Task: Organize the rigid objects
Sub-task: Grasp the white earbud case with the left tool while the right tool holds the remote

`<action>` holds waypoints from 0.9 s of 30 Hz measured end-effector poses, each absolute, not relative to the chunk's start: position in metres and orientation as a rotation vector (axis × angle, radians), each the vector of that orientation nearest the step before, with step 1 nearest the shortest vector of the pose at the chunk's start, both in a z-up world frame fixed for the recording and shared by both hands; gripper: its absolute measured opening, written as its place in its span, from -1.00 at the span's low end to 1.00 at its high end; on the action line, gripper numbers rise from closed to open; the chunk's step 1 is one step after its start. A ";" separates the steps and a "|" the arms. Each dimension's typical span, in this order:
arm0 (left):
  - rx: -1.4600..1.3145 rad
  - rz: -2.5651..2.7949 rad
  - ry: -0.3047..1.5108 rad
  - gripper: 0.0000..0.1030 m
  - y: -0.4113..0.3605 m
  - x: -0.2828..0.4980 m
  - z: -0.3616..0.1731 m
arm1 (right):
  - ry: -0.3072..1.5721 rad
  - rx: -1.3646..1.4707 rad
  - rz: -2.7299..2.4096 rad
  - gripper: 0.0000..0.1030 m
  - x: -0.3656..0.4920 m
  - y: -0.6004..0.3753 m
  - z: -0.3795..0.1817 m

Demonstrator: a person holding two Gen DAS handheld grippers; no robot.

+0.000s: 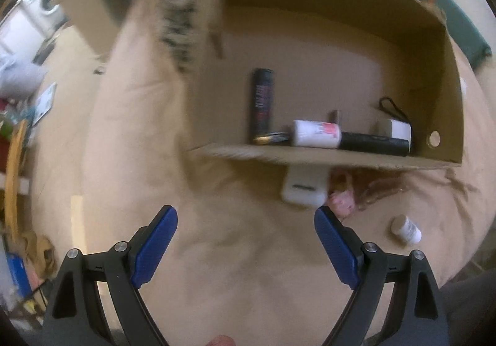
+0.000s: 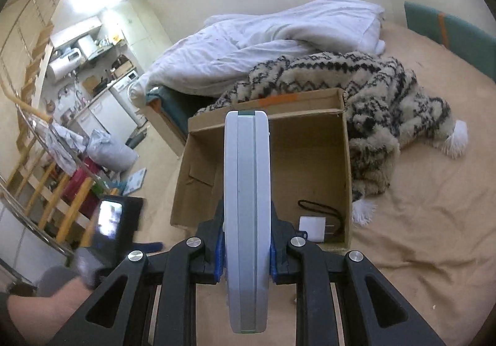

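Clamped edge-on between the right gripper (image 2: 246, 248) pads sits a flat grey-white device (image 2: 246, 216), its long axis running straight ahead toward the open cardboard box (image 2: 310, 160) on the bed; the left gripper (image 1: 245, 219) hangs with jaws wide and holding nothing over the beige sheet (image 1: 217, 253); inside the box a black spray can (image 1: 262, 104) lies pointing deeper in, then a white tube (image 1: 316, 133), a black cylinder (image 1: 375, 143) lying crosswise; a white bottle (image 1: 406, 228) rests outside.

Left gripper (image 1: 246, 240) wide open, empty, over beige sheet (image 1: 217, 253); cardboard box (image 1: 446, 67) ahead holds black can (image 1: 262, 101), white bottle (image 1: 316, 133), charger (image 1: 395, 129).
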State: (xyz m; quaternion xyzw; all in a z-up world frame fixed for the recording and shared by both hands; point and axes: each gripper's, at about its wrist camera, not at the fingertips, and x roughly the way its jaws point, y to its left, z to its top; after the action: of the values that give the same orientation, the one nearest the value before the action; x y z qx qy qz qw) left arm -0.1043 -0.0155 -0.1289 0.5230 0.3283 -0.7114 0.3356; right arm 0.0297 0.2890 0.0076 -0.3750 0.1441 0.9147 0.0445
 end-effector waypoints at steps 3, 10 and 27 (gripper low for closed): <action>1.416 -1.827 0.913 0.72 -0.022 -0.124 -0.148 | 0.500 -1.108 2.804 -0.56 0.032 0.297 0.011; 1.475 -1.833 0.975 0.66 -0.038 -0.148 -0.177 | 0.607 -1.086 2.769 -0.56 0.036 0.311 0.014; 1.512 -1.806 0.866 -0.23 -0.046 -0.139 -0.172 | 0.640 -1.017 2.568 -0.56 0.025 0.306 0.005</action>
State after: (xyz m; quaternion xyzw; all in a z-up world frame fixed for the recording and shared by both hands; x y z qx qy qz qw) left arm -0.1389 -0.0459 -0.1722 0.5728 0.3281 -0.6839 0.3108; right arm 0.0248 0.3060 0.0045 -0.3546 0.2233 0.8950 0.1527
